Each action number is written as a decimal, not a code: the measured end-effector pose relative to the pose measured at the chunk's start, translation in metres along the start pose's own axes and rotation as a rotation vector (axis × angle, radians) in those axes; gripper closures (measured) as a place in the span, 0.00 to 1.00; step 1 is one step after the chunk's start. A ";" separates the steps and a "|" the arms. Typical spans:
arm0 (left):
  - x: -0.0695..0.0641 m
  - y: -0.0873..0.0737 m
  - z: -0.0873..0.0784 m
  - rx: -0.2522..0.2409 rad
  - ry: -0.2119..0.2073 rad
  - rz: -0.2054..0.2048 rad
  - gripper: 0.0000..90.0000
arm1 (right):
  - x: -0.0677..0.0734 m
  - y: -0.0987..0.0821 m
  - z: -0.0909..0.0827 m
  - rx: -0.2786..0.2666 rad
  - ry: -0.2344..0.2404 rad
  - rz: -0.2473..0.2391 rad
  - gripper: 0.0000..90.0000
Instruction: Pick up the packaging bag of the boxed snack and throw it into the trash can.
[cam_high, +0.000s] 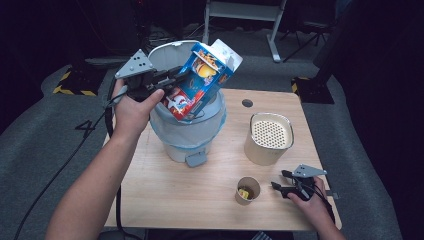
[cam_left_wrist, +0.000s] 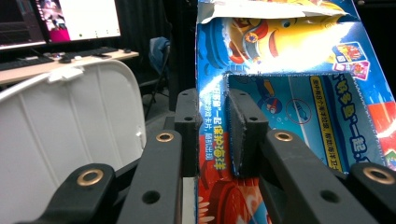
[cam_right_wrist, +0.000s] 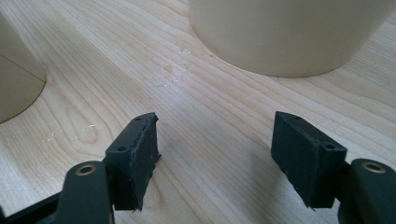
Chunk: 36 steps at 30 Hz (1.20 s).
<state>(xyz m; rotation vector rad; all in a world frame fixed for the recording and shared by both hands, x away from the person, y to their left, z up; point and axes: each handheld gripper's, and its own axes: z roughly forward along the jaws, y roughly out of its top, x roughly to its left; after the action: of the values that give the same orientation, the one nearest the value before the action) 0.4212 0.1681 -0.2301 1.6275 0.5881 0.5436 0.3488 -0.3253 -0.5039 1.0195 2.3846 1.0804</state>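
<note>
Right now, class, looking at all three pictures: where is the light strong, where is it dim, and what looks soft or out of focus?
High view: the table is brightly lit, the room behind dark. Left gripper view: glare whitens the top of the box, and the black fingers look soft. Right gripper view: even light on the wood, a soft shadow under the cream pot, which is slightly blurred.

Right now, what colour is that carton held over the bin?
Mostly blue, with red and yellow cartoon print; the carton shows best in the left gripper view.
</note>
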 end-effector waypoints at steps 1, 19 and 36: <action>0.001 0.000 0.001 -0.004 0.007 0.002 0.84 | 0.000 0.000 0.000 0.000 0.000 0.001 0.35; 0.029 -0.005 0.018 -0.132 0.136 0.035 0.84 | 0.000 0.000 0.000 0.000 0.000 0.001 0.35; 0.034 -0.017 0.041 -0.024 0.166 -0.009 0.84 | 0.000 0.000 0.000 0.000 0.000 0.001 0.35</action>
<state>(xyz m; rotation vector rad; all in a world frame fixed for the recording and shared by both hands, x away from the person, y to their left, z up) 0.4717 0.1614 -0.2514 1.5659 0.7087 0.6811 0.3489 -0.3253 -0.5039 1.0211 2.3836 1.0810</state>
